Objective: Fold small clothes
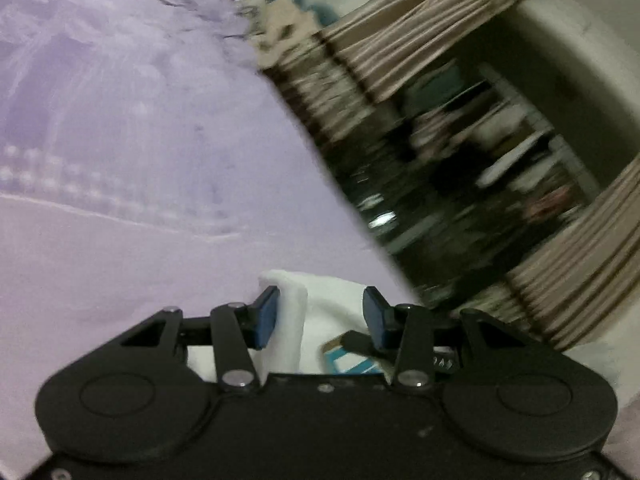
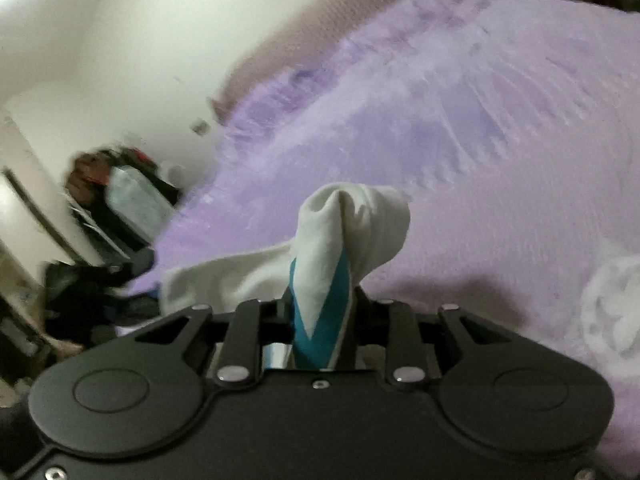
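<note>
A small white garment with teal trim (image 2: 352, 232) is pinched in my right gripper (image 2: 322, 300), which is shut on it; the cloth bunches up above the jaws and trails down to the left over the lilac bedspread (image 2: 460, 140). In the left wrist view, my left gripper (image 1: 320, 316) is open, its blue pads (image 1: 266, 316) apart on either side of a fold of the same white cloth (image 1: 324, 312), with a teal-and-white striped part (image 1: 348, 360) below. The cloth lies between the jaws, not clamped.
The lilac bedspread (image 1: 120, 160) fills the left of the left wrist view; its edge drops to a dark cluttered shelf area (image 1: 460, 184) with striped curtains (image 1: 420, 32). A white fluffy item (image 2: 612, 312) lies on the bed at right. Dark clutter (image 2: 100, 208) stands beside the bed by the wall.
</note>
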`<state>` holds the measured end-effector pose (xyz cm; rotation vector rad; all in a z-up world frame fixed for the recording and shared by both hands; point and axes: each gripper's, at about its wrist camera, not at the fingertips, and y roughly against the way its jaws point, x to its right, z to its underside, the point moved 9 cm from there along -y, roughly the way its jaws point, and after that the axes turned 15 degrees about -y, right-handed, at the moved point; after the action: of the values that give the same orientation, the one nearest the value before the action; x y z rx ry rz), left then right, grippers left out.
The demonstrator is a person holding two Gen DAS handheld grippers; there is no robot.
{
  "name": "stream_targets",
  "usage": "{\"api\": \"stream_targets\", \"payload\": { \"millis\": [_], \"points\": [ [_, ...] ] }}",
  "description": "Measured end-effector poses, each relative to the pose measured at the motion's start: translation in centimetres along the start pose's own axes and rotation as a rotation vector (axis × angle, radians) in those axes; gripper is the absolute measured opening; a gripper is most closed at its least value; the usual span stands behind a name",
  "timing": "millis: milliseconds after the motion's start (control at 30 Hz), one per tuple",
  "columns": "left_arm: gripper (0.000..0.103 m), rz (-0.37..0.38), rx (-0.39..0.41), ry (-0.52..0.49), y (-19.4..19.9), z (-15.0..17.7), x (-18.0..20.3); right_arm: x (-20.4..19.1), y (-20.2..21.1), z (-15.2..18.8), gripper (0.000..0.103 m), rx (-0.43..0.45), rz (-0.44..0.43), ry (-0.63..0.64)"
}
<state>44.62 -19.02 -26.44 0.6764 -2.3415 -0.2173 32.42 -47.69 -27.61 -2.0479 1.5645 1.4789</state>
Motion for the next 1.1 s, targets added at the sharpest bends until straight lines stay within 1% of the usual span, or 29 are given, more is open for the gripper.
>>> {"api": "stream_targets", "payload": {
  "millis": [33,67,100,133,167,200,233,300,367,400,433,467,500,567,600,633,667,767,800,833,867,900,933,1000,1033,1100],
  "points": [
    [0.043,-0.049,-0.021,-0.006,0.0,0.4,-0.6,1.3,-1.1,0.1,0.024,-0.026,0.093,-0.010],
    [0.043,-0.114,-0.045,-0.005,0.0,1.0,-1.7,3.0,-2.2,0.5,0.035,-0.058,0.197,-0.030],
    [0.046,-0.188,-0.078,-0.005,0.0,1.8,-3.0,4.2,-2.9,0.9,0.042,-0.084,0.274,-0.045],
    [0.046,-0.278,-0.127,-0.003,-0.2,2.8,-4.3,5.4,-3.5,1.2,0.044,-0.089,0.333,-0.048],
    [0.046,-0.347,-0.192,0.005,-0.5,4.0,-5.6,5.8,-3.8,1.3,0.045,-0.080,0.333,-0.039],
    [0.047,-0.365,-0.239,0.011,-1.0,5.3,-6.3,5.8,-3.8,1.5,0.046,-0.075,0.332,-0.030],
    [0.047,-0.371,-0.259,0.022,-1.2,6.2,-6.9,5.9,-4.0,1.5,0.047,-0.074,0.341,-0.020],
    [0.047,-0.361,-0.222,0.068,-0.3,6.3,-7.0,5.7,-3.8,1.5,0.048,-0.073,0.363,-0.017],
    [0.049,-0.330,-0.215,0.157,1.1,5.8,-6.7,4.6,-3.0,1.1,0.057,-0.075,0.384,-0.017],
    [0.052,-0.310,-0.226,0.164,1.7,5.5,-6.3,4.2,-2.0,0.7,0.058,-0.072,0.396,-0.015],
    [0.057,-0.298,-0.242,0.153,2.7,5.0,-5.7,3.8,-0.9,0.4,0.061,-0.069,0.414,-0.007],
    [0.059,-0.301,-0.253,0.141,3.6,4.9,-5.3,3.6,0.3,0.1,0.066,-0.079,0.437,0.003],
    [0.061,-0.302,-0.268,0.129,4.5,5.0,-4.7,3.3,1.6,0.1,0.067,-0.099,0.443,0.001],
    [0.063,-0.274,-0.311,0.117,5.7,5.5,-3.2,2.2,4.4,0.5,0.067,-0.123,0.391,-0.005],
    [0.063,-0.256,-0.326,0.116,6.2,6.0,-2.6,1.6,5.8,1.1,0.068,-0.131,0.359,-0.002],
    [0.064,-0.245,-0.336,0.119,6.6,6.6,-2.1,1.2,6.9,1.6,0.071,-0.135,0.343,-0.001],
    [0.064,-0.243,-0.347,0.124,7.3,7.5,-1.4,0.9,8.1,2.4,0.074,-0.137,0.347,-0.001],
    [0.065,-0.248,-0.416,0.113,8.1,10.4,0.4,1.4,10.3,5.0,0.075,-0.163,0.396,-0.047],
    [0.065,-0.236,-0.439,0.115,8.3,11.6,0.8,1.6,10.7,6.1,0.074,-0.181,0.379,-0.082],
    [0.065,-0.209,-0.451,0.133,8.2,12.4,1.0,1.6,10.9,7.0,0.074,-0.190,0.353,-0.113],
    [0.065,-0.164,-0.458,0.168,8.2,13.4,1.4,1.8,11.2,8.2,0.074,-0.198,0.321,-0.149],
    [0.065,-0.125,-0.458,0.200,8.1,14.3,1.6,2.0,11.2,9.1,0.074,-0.213,0.303,-0.172],
    [0.065,-0.106,-0.452,0.223,8.0,14.8,1.7,2.5,11.0,10.1,0.074,-0.232,0.294,-0.192],
    [0.065,-0.074,-0.420,0.265,7.9,15.1,1.9,3.5,10.4,11.7,0.074,-0.261,0.297,-0.231],
    [0.065,-0.037,-0.401,0.300,8.2,15.2,2.0,4.0,10.2,12.4,0.076,-0.270,0.284,-0.256],
    [0.066,0.056,-0.361,0.387,7.9,15.2,2.4,4.3,9.8,13.3,0.076,-0.259,0.221,-0.297]
  ]
}}
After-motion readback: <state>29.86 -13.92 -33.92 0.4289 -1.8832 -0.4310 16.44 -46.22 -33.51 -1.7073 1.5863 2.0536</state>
